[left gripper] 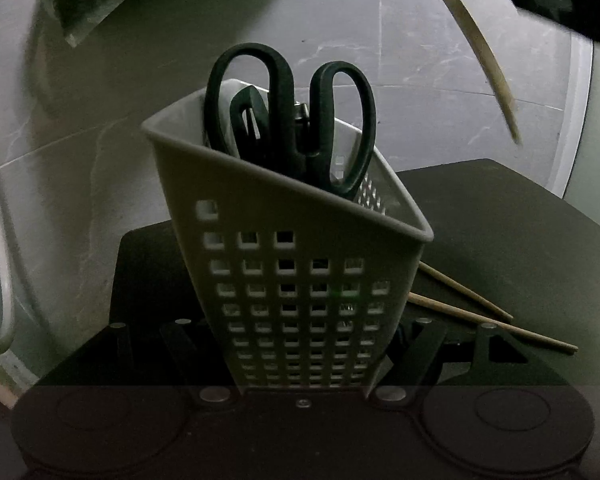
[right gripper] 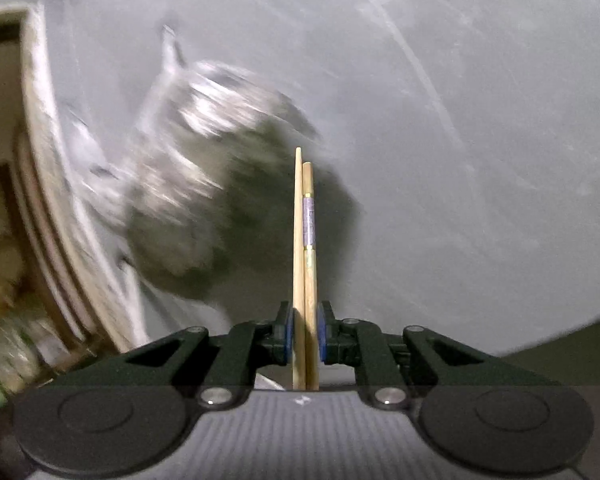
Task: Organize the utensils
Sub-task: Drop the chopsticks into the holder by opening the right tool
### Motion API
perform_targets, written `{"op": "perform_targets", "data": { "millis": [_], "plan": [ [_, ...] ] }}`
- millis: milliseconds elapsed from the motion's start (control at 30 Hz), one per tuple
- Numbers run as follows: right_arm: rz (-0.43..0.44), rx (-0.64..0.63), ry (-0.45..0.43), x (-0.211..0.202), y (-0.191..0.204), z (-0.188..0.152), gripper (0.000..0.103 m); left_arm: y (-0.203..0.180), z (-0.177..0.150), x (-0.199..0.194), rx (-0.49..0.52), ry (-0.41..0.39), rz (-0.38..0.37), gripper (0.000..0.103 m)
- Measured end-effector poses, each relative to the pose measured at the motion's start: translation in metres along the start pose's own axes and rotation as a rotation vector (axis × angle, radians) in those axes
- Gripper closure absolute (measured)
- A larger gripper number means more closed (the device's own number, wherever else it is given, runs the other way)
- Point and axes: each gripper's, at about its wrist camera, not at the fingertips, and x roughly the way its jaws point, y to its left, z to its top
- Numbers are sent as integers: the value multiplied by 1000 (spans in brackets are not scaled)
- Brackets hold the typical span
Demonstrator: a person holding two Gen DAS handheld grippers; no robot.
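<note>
Between the right gripper's [right gripper: 305,336] blue pads [right gripper: 286,334] two chopsticks [right gripper: 305,240] stood clamped, tips pointing away. Around the caddy [left gripper: 284,264] the left gripper's [left gripper: 300,364] jaws were closed on its base, tilting it; scissors [left gripper: 292,116] stood inside. Two more chopsticks [left gripper: 480,312] lay just beside it on a dark mat [left gripper: 520,240]. Judging by the tilt, a clumsy insertion might snag the scissor handles or tip the caddy.

The left claw [left gripper: 300,356] points downward, its dark fingers [left gripper: 428,356] set wide on either side of a perforated utensil basket [left gripper: 284,264] and clamping its lower walls. The right claw [right gripper: 305,334] points about level, its blue pads [right gripper: 286,334] nearly together, pinching a pair of chopsticks [right gripper: 305,240] that stand upright between them.
</note>
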Motion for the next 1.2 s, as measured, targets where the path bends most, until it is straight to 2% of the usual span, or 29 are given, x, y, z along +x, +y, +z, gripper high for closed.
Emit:
{"op": "perform_targets", "data": {
  "millis": [100, 267, 500, 633, 733, 800, 867, 933, 1000, 1067, 1133, 1200],
  "plan": [
    [78, 1, -57, 15, 27, -9, 89, 1, 0, 0, 5, -5, -7, 27],
    [106, -67, -81, 37, 46, -41, 89, 3, -3, -2, 17, -20, -11, 27],
    [50, -193, 50, 51, 51, -82, 88, 2, -5, -4, 25, -31, -11, 27],
    [42, -222, 93, 34, 51, -85, 59, 1, -5, -1, 23, -26, -11, 27],
    [28, -227, 93, 17, 48, -70, 48, 1, -2, -1, 16, -10, -12, 27],
    [-9, -215, 96, 8, 42, -53, 38, 1, 0, -1, 9, 0, -9, 27],
    [-77, -216, 103, -7, 34, -38, 19, 1, 1, -1, -3, 9, -2, 27],
    [-155, -219, 122, -17, 22, -29, 6, 0, 1, -2, -15, 14, 11, 27],
    [-247, -224, 196, -16, 6, -26, 5, -1, 0, -4, -31, 17, 28, 27],
    [-331, -246, 309, -7, -14, -31, 4, -3, -1, -6, -47, 19, 46, 27],
    [-387, -273, 418, 7, -33, -43, 4, -6, -3, -8, -64, 22, 66, 27],
    [-401, -298, 489, 20, -48, -55, 4, -10, -3, -9, -79, 27, 86, 27]
  ]
}}
